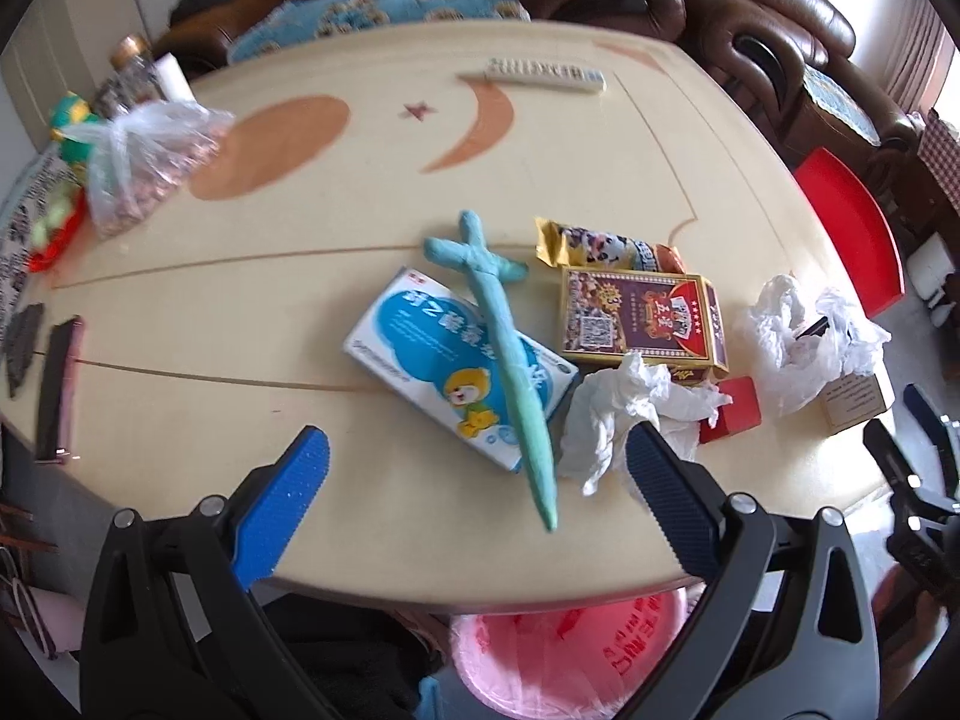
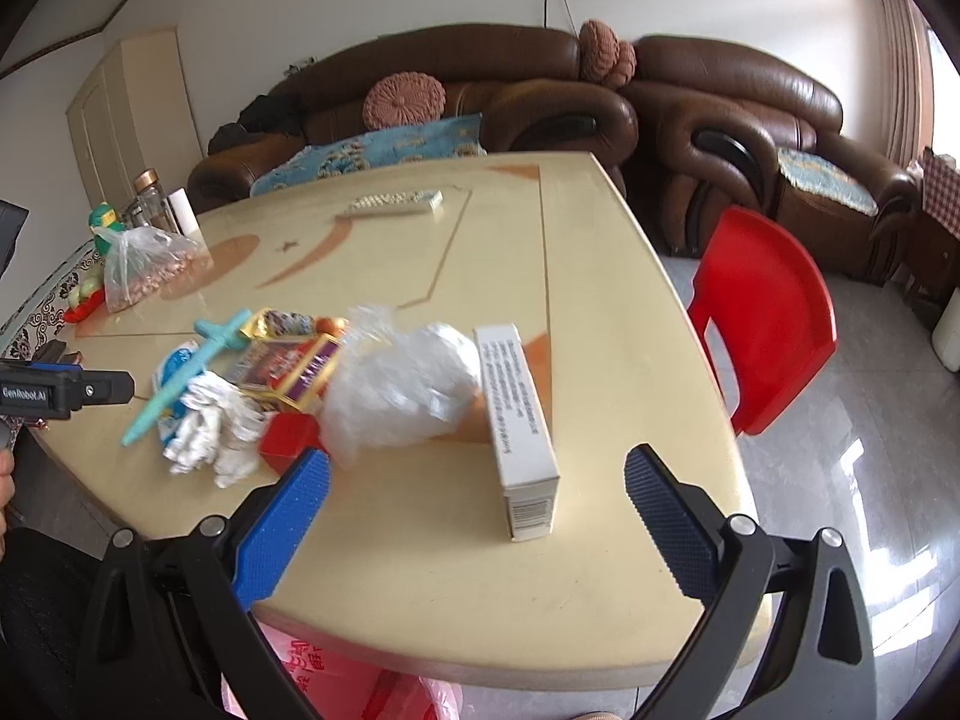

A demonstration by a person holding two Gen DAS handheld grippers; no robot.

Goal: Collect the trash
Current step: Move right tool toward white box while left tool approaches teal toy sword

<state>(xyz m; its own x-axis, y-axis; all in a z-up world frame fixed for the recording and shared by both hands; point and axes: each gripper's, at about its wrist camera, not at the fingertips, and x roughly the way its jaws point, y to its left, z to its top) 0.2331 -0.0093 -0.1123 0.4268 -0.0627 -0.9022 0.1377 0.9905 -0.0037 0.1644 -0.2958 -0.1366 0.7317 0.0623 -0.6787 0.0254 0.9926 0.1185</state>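
We hold both grippers, left gripper (image 1: 477,498) and right gripper (image 2: 477,516), spread and empty above the cream tabletop (image 1: 372,324), the crumpled white tissue (image 1: 624,414) just ahead of our left fingers (image 1: 666,510), likely first for the pink-bagged bin (image 1: 564,654) below.

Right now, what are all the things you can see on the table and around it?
Table: one, cream.
Medicine box: one, blue-white, table centre.
Toy sword: one, teal, across medicine box.
Card box: one, gold-maroon, right of sword.
Snack wrapper: one, behind card box.
Crumpled tissue: one, white, near edge.
Small box: one, red.
Plastic bag: one, clear.
Long box: one, white.
Chair: one, red.
Left gripper, right gripper: jaws open.
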